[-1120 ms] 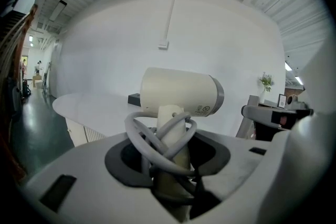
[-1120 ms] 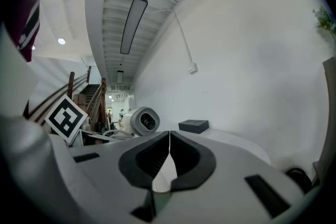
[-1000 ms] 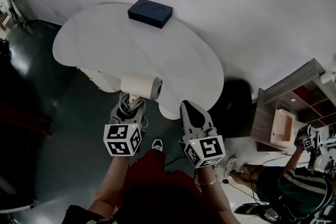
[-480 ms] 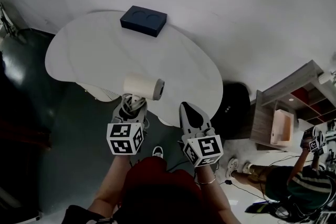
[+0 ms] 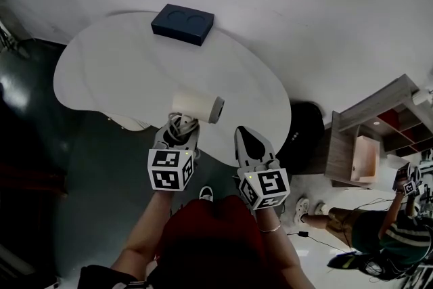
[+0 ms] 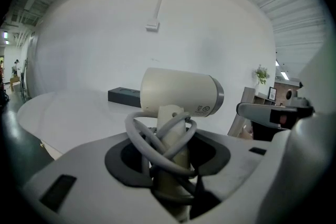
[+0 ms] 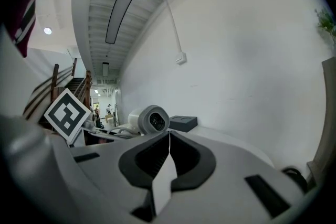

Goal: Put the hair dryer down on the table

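Note:
A cream hair dryer (image 5: 196, 106) (image 6: 178, 93) stands upright in my left gripper (image 5: 179, 133), barrel level and nozzle to the right. The jaws are shut on its handle (image 6: 170, 128), which has the grey cord (image 6: 152, 141) wound round it. The dryer hangs over the near edge of the white round table (image 5: 122, 71). My right gripper (image 5: 250, 145) sits just to the right, over the table's near right rim, jaws shut with nothing between them. In the right gripper view the dryer's nozzle (image 7: 153, 119) faces the camera.
A dark blue flat box (image 5: 182, 24) (image 6: 124, 96) lies at the table's far side by the white wall. A dark stool or bin (image 5: 304, 135) stands right of the table, with a wooden shelf unit (image 5: 379, 139) beyond. Another person (image 5: 385, 233) sits at lower right.
Both grippers have moved forward and slightly right. The dryer has come in from beside the table's near edge to above it, still held the same way.

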`<state>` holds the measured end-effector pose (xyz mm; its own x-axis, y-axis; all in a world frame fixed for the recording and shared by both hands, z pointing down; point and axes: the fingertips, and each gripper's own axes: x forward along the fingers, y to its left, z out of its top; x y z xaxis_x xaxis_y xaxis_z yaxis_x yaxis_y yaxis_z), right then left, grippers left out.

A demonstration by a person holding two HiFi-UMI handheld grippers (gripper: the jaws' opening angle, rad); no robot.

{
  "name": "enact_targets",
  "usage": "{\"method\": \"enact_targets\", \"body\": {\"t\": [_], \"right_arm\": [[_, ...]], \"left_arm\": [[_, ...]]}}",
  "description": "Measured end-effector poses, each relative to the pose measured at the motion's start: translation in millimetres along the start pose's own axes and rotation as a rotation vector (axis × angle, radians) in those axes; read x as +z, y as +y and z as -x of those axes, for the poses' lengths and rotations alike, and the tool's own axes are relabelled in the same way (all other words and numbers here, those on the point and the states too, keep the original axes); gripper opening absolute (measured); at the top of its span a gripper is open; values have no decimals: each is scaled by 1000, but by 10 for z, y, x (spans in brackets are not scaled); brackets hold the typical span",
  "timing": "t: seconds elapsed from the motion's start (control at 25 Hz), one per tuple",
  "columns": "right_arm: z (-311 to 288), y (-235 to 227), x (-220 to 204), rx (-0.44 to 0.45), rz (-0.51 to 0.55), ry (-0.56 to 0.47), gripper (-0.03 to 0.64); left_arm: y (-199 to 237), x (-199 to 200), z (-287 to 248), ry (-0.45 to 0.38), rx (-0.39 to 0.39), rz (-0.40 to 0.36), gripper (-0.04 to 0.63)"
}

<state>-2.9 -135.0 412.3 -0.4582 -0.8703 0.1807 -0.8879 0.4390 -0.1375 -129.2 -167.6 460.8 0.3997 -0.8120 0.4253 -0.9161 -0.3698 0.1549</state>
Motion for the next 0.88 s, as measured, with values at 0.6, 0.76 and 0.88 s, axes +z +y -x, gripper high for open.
{"method": "enact_targets", "body": {"t": [0.6, 0.76, 0.88], "right_arm": [[-287, -406, -11, -18, -23, 11, 15], [-416, -520, -7, -13, -26, 24, 15], [-507, -593, -28, -18, -37, 34, 15]], "left_arm": [[-19, 25, -594, 82, -12, -2, 202], [-23, 31, -778, 107, -11, 0, 202], [-17, 23, -889, 128, -10, 3, 202]]}}
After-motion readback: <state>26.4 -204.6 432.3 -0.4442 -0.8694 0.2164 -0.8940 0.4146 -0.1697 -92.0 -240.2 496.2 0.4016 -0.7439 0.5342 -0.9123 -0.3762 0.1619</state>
